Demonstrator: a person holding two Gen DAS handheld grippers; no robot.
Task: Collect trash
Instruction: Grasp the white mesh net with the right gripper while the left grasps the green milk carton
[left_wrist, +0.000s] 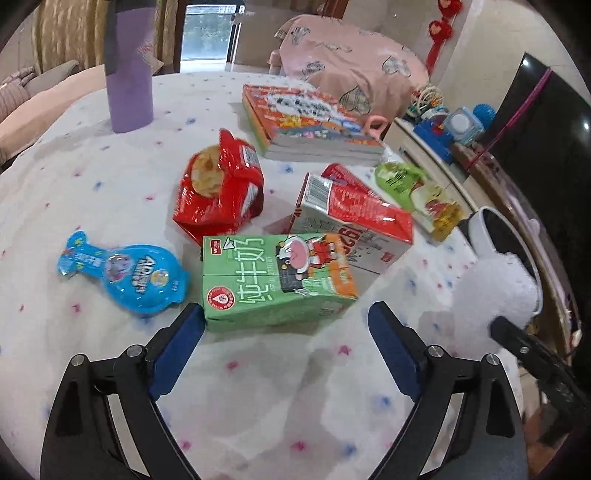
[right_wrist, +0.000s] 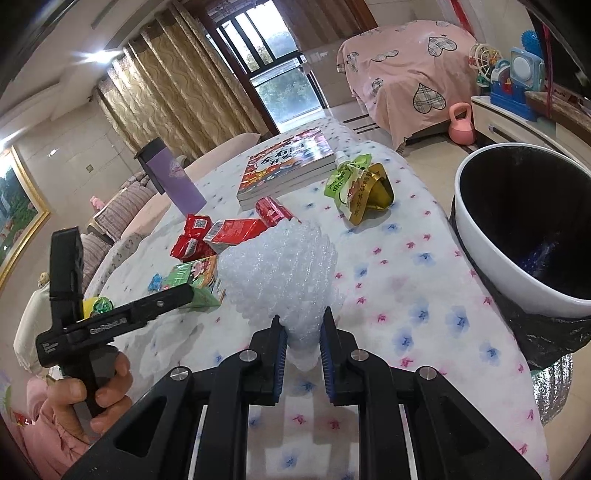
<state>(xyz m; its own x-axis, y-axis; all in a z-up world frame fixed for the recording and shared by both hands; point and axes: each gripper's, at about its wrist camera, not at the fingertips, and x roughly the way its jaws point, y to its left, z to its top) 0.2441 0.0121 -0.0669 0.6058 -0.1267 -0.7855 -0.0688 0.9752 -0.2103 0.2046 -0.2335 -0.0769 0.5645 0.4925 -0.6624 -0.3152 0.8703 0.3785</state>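
- Trash lies scattered on the table (left_wrist: 258, 387); the green carton (left_wrist: 273, 280) sits just ahead of the left gripper (left_wrist: 286, 326), on its side, its near end between the spread fingertips.
- Left gripper released, jaws wide, nothing pinched; the left pad (left_wrist: 177, 347) looks to touch the carton's corner, though blur leaves that unsure.
- Right gripper (right_wrist: 303, 332) is clenched on a wad of bubble wrap (right_wrist: 284, 273), which bulges forward from the pads; the bin (right_wrist: 517, 229) stands ahead and to its right, off the table edge.
- Carton probably empty: light, thin-walled, crushable, slick printed faces. Best taken across the short width near the end, with a gentle squeeze.
- Bubble wrap is feather-light and springy; a pinch on one tuft could slip, so it seems wise to keep it tight until over the bin.
- Beyond the carton: red bag (left_wrist: 221, 188), red-white carton (left_wrist: 351, 221), blue pouch (left_wrist: 125, 273) to the left, green pouch (left_wrist: 417, 192) far right.
- Hidden: the carton's underside and spout; bin's bottom is dark; whether cartons hold liquid cannot be told.
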